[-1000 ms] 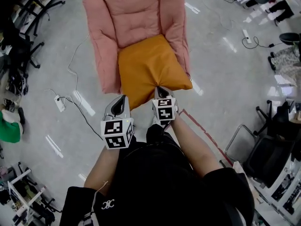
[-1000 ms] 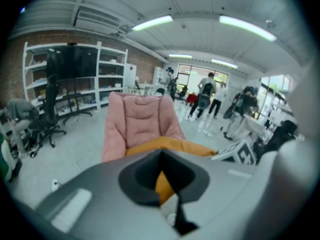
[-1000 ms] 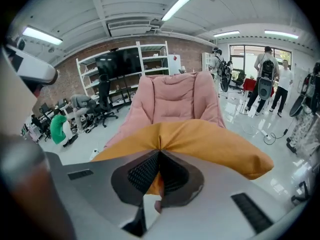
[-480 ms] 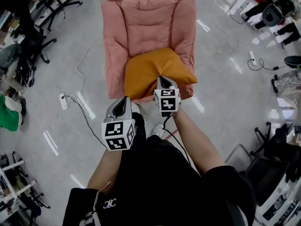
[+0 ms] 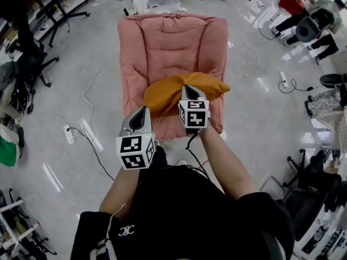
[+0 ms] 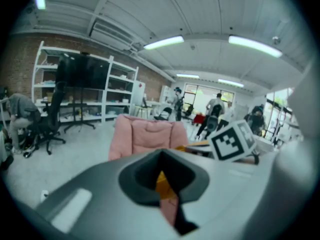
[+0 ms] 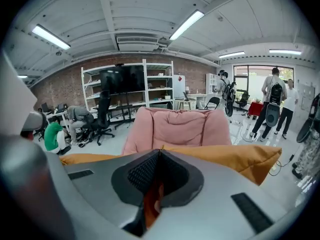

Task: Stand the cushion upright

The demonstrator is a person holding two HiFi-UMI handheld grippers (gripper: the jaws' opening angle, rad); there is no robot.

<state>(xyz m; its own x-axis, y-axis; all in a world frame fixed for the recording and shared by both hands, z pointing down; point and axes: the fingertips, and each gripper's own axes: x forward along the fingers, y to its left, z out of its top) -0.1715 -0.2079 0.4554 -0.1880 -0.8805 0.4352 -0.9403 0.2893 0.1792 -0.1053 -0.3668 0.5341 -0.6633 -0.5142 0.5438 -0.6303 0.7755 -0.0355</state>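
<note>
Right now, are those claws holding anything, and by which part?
The orange cushion: the right claw pinches its near edge, and the left claw seems to pinch its near left corner.

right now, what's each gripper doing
Left gripper: fingers together; whether they pinch anything cannot be told.
Right gripper: closed on the orange fabric cushion.

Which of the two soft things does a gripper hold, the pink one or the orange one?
The orange cushion, pinched at its near edge by the right gripper; the pink padded chair only lies beneath it on the floor.
</note>
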